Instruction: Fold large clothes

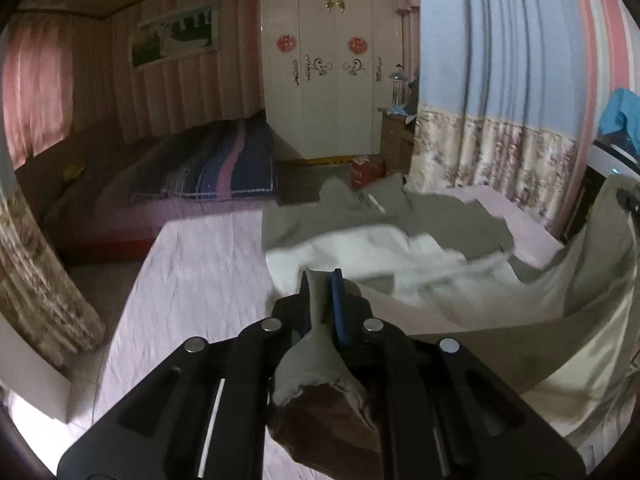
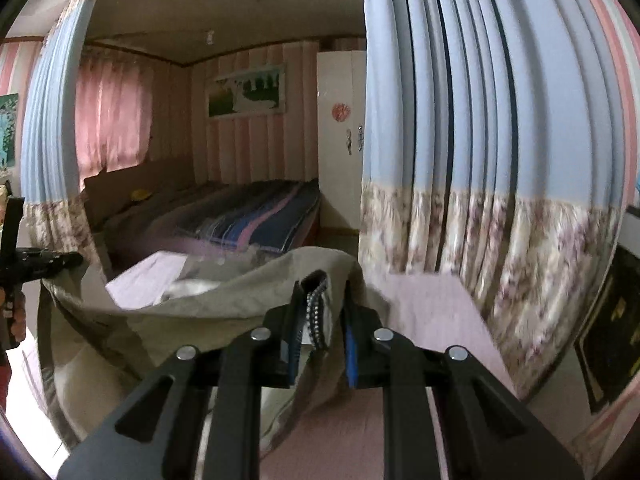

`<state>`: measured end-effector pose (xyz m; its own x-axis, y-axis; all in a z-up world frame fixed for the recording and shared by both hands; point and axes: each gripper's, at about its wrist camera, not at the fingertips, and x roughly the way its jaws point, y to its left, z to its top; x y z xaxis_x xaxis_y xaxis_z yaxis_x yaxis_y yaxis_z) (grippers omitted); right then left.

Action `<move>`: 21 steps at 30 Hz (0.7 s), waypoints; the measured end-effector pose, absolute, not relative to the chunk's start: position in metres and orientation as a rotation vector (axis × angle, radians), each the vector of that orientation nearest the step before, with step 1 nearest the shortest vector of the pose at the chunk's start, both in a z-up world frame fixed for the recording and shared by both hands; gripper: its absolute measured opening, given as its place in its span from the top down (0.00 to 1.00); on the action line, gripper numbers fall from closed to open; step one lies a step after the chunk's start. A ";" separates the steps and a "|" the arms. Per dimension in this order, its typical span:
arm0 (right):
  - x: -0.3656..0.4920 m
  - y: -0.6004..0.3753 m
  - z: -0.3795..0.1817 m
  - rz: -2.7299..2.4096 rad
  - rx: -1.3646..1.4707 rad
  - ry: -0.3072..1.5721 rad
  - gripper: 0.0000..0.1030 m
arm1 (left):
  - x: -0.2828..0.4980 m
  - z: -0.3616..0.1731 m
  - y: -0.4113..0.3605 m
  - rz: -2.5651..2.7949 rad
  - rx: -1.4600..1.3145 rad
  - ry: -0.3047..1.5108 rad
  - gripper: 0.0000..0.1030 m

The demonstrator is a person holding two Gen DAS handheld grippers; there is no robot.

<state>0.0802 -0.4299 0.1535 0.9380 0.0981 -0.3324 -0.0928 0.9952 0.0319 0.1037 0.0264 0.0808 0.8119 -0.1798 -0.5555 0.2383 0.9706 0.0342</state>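
Note:
A large khaki garment (image 1: 440, 216) with a pale lining hangs lifted between the two grippers above a bed's pink sheet (image 1: 192, 272). My left gripper (image 1: 320, 276) is shut on one edge of it, and cloth bunches behind the fingers. At the far right of the left wrist view, the right gripper (image 1: 626, 198) holds the other raised end. In the right wrist view my right gripper (image 2: 322, 280) is shut on the garment (image 2: 200, 320) at its zipper edge (image 2: 316, 312). The left gripper (image 2: 60, 258) and a hand (image 2: 14, 312) show at the left edge there.
A second bed with a striped blanket (image 1: 224, 160) stands beyond the pink sheet, and a white wardrobe (image 1: 328, 80) is behind it. A blue floral-hemmed curtain (image 2: 480, 160) hangs close on the right. A red object (image 1: 366, 172) sits on the floor.

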 end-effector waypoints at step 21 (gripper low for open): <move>0.423 -0.450 0.072 -0.020 0.035 0.745 0.83 | 0.419 -0.004 0.017 -0.222 0.161 0.834 0.91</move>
